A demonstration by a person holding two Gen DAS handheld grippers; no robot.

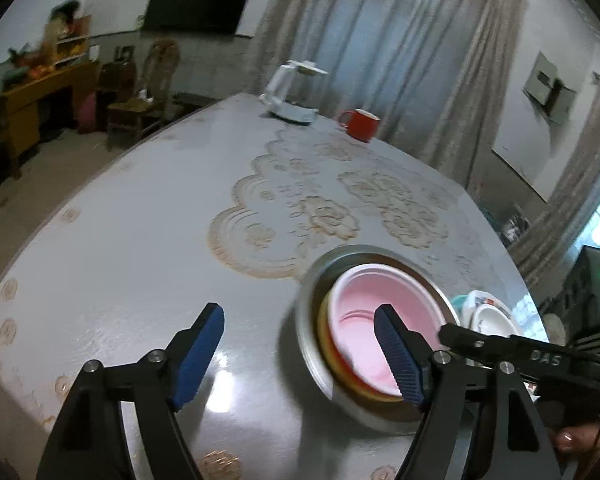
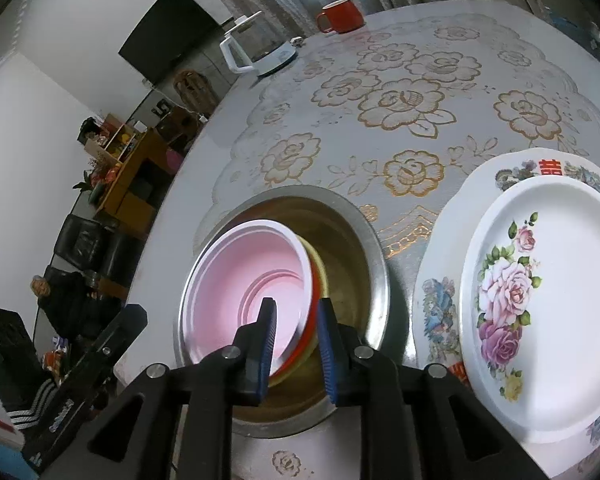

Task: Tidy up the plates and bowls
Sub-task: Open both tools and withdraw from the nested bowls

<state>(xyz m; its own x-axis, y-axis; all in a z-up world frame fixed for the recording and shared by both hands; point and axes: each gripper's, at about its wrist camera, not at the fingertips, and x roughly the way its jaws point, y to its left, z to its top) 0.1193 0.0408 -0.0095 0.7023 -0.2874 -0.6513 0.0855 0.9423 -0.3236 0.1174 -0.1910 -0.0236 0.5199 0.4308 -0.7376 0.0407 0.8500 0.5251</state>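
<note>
A pink bowl (image 2: pixel 256 280) sits nested on a red and a yellow bowl inside a steel basin (image 2: pixel 356 240); the stack leans to the basin's left side. My right gripper (image 2: pixel 296 344) straddles the near rims of the stacked bowls, jaws narrowly apart, one finger inside the pink bowl and one outside. My left gripper (image 1: pixel 300 352) is open and empty above the table, left of the basin (image 1: pixel 312 308), its right finger over the pink bowl (image 1: pixel 364 312). Two stacked flowered plates (image 2: pixel 540 320) lie right of the basin.
A red mug (image 2: pixel 340 16) and a white kettle (image 2: pixel 256 52) stand at the table's far edge. The table (image 1: pixel 140 240) has a floral cloth. Chairs and a wooden cabinet stand beyond its left edge.
</note>
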